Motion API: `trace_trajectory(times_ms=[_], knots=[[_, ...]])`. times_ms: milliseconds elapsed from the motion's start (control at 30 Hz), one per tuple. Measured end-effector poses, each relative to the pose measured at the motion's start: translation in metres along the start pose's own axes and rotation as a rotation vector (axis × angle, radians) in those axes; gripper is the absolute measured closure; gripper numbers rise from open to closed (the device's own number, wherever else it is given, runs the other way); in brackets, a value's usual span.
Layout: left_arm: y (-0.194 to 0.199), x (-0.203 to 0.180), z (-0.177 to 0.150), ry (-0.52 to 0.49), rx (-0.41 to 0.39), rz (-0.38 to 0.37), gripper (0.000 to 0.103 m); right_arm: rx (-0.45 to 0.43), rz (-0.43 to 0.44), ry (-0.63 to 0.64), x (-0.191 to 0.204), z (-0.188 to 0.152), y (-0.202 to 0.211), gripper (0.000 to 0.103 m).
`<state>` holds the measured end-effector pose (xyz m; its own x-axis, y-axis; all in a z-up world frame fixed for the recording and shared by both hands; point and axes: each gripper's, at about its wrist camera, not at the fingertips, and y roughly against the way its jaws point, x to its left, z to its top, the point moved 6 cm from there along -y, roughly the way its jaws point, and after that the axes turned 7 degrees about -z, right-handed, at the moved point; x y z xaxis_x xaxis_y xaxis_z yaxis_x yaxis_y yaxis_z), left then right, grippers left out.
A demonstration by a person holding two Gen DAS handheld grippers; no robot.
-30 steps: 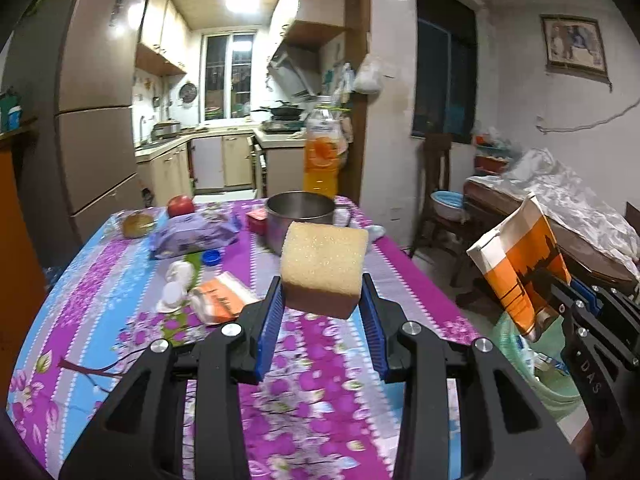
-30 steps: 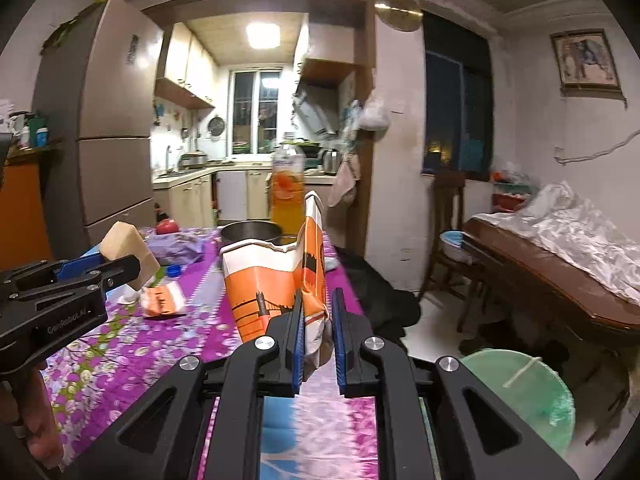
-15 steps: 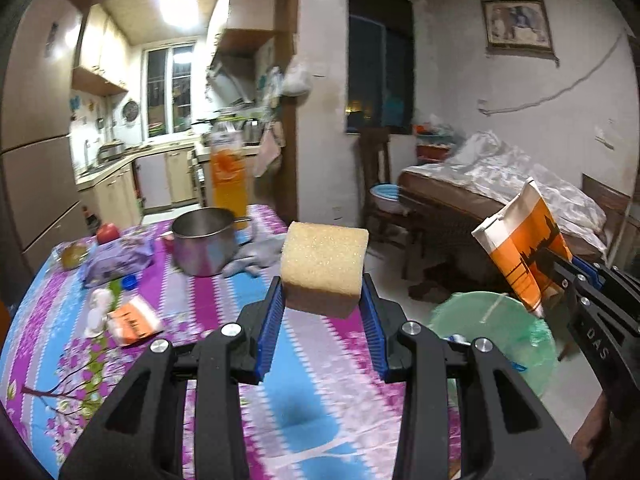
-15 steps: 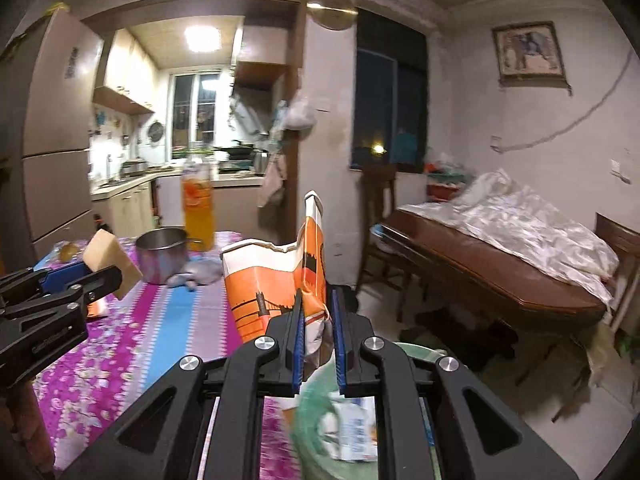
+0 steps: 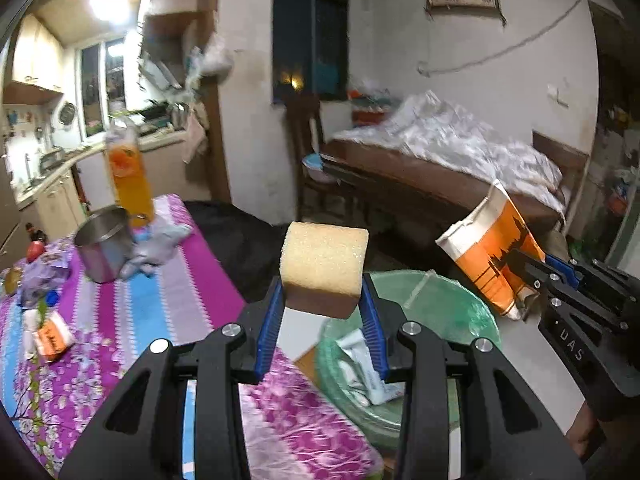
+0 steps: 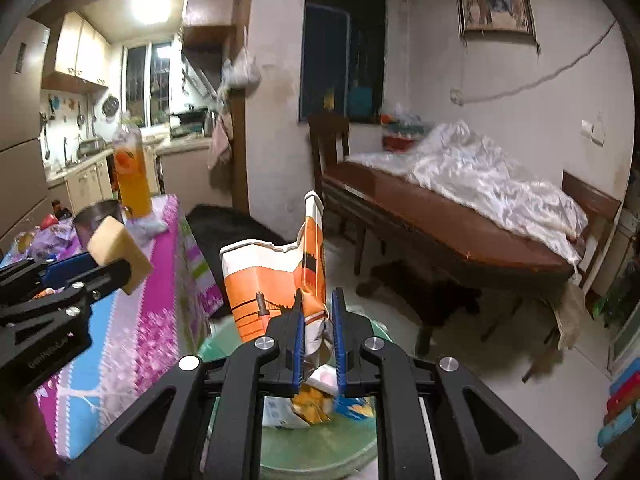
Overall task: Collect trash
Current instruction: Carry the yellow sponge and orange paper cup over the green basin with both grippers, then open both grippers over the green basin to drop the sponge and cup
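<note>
My left gripper is shut on a tan sponge block, held over the table's right corner beside a green-lined trash bin. The right gripper is shut on a crumpled orange and white paper bag, held above the bin, which holds several wrappers. In the left wrist view the bag hangs over the bin's far rim. The sponge shows at the left of the right wrist view.
A table with a purple flowered cloth carries a steel pot, a tall orange drink bottle, an orange wrapper and other bits. A dark wooden bench with white sheeting and a chair stand behind the bin.
Both grippers swung right, off the table toward the bin, still holding the sponge and the bag. The bin now lies under the bag, and the table has slid to the left.
</note>
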<state>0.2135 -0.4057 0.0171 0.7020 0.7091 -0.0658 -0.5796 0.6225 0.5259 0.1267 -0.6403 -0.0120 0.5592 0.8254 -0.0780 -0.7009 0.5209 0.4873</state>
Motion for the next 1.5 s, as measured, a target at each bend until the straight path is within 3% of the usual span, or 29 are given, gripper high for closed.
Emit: trace_trajectory(times_ms=[233,467,600,1500], knots=[[-0.048,-0.022,-0.014,-0.006,0.134,-0.039,0.067,0.192,0.032,-0.009,-0.025,-0.015,-0.051,0.090],[-0.077,-0.034,-0.028,0.005,0.242,-0.069,0.067,0.325,0.048,0.000,-0.026,-0.032,-0.086,0.090],[-0.090,-0.035,-0.032,0.021,0.291,-0.081,0.067,0.360,0.034,0.025,-0.028,-0.035,-0.101,0.090],[-0.107,-0.022,-0.044,0.065,0.383,-0.078,0.067,0.484,0.028,0.141,-0.022,-0.041,-0.139,0.090]])
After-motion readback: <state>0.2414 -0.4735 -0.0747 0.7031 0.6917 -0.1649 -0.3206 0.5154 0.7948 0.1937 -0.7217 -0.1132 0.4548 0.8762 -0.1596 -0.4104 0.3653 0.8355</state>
